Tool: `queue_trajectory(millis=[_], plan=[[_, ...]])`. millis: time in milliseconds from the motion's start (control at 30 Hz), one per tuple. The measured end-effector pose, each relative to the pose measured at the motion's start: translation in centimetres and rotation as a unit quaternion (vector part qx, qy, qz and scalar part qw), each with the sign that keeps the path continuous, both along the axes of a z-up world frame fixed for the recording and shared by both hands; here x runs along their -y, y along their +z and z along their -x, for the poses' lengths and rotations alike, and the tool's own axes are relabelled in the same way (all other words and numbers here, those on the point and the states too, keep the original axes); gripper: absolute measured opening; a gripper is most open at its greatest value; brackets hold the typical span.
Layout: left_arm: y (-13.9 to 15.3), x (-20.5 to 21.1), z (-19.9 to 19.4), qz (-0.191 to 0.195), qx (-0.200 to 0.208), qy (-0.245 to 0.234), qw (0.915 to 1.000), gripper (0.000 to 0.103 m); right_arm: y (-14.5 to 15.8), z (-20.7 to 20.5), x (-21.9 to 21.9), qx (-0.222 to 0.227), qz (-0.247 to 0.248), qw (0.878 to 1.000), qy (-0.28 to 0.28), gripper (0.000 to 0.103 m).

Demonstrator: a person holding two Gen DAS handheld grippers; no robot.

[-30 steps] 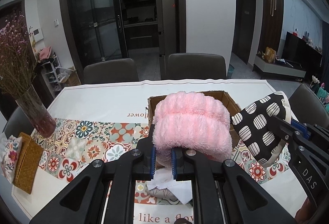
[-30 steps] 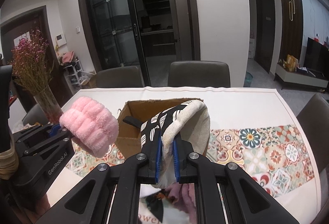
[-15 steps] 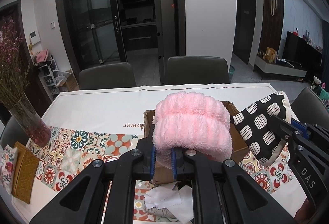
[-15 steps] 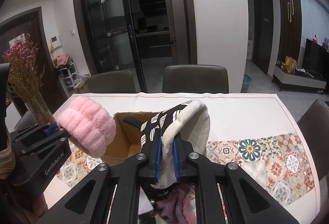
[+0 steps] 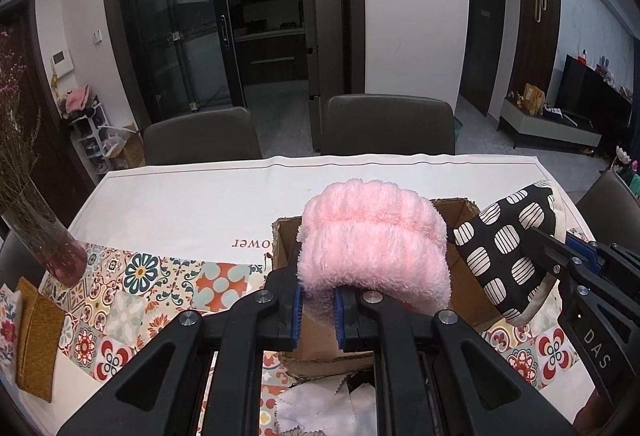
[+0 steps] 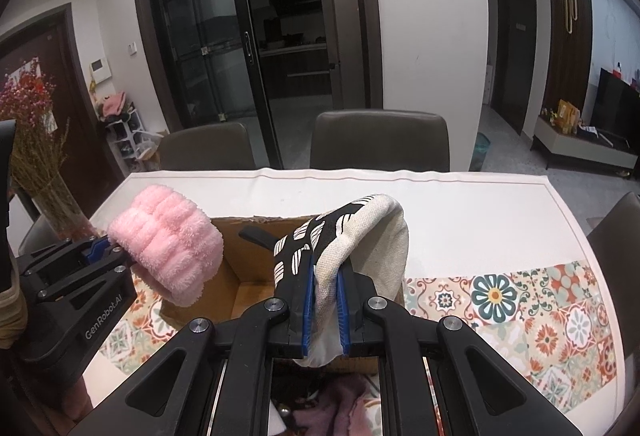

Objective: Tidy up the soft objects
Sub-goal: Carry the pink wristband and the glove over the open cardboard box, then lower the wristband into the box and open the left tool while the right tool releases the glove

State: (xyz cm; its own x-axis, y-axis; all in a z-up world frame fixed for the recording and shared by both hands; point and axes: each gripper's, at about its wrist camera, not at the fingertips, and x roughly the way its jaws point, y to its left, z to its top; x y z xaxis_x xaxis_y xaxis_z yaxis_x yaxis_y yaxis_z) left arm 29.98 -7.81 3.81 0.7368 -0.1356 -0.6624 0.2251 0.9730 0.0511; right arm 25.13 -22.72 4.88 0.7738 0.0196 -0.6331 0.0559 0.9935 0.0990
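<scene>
My left gripper is shut on a fluffy pink headband and holds it above an open cardboard box on the table. My right gripper is shut on a black-and-white patterned oven mitt with a cream lining, also held over the box. The headband shows at the left of the right wrist view. The mitt shows at the right of the left wrist view. The box floor is mostly hidden.
A patterned tablecloth covers the table. A vase of dried flowers stands at the far left, a yellow cloth near it. White cloths and pink fabric lie near the front. Two chairs stand behind the table.
Both grippers have moved forward and up with their loads, so the box now lies closer beneath them. The vase has slid toward the left edge of both views.
</scene>
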Motion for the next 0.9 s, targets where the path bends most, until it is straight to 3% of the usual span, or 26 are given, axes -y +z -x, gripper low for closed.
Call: queue_trajectory(millis=[600,733,900], plan=[[-4.0,1.5,-3.8,-0.004,-0.05,-0.002,0.9987,0.018,-3.2,-3.8,0.5,-0.039,-0.013,0.999,0.001,0.012],[-4.1,1.7,-3.8,-0.01,-0.051,0.003,0.9986,0.058,-3.4,-4.1,1.0,-0.048,-0.02,0.999,-0.008,0.015],[-3.6,1.3,-3.5,-0.021,-0.034,0.018,0.999,0.065,-3.3,-3.9,1.6,-0.049,-0.025,0.998,-0.022,0.049]])
